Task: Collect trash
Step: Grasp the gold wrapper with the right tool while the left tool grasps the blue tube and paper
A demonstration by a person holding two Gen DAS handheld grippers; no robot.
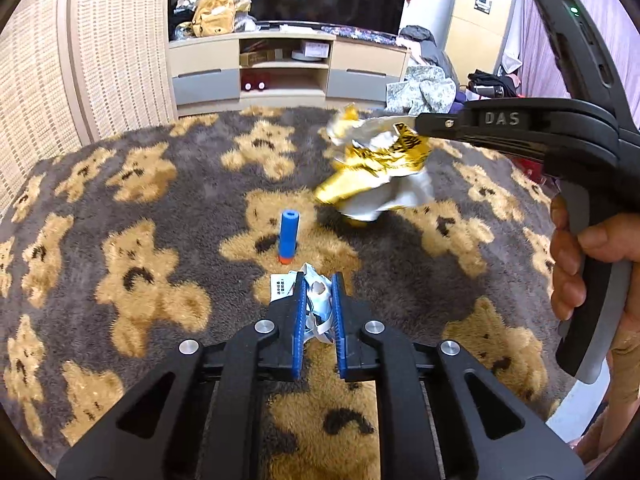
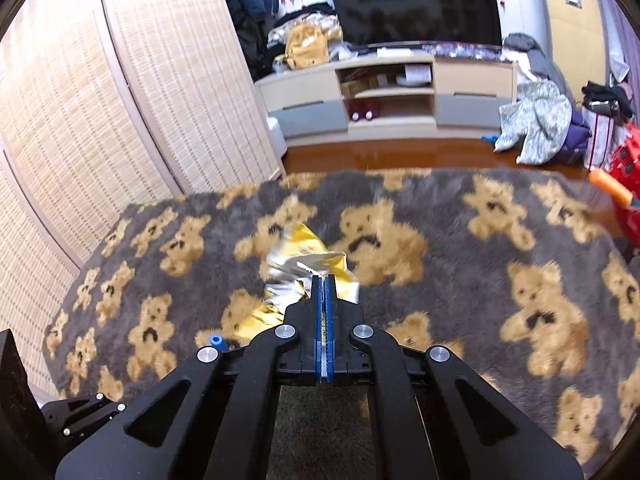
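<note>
A crumpled gold-and-silver wrapper (image 1: 372, 168) hangs above the rug; crumpled white paper (image 1: 318, 300) sits pinched nearby.

Blue tube (image 1: 289, 236) upright ahead; rug (image 1: 120, 200) around it open.

Foam dart (image 1: 289, 237) stood upright on rug (image 1: 120, 200), just ahead of paper scrap (image 1: 316, 300) pinched in left gripper (image 1: 319, 280). Foil wrapper (image 1: 372, 168) hung above rug, right of dart, clamped in right gripper (image 2: 325, 277). TV stand (image 1: 288, 68) lay beyond rug.

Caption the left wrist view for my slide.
Left gripper clamps crumpled white paper scrap; right gripper lifts gold foil wrapper.
</note>
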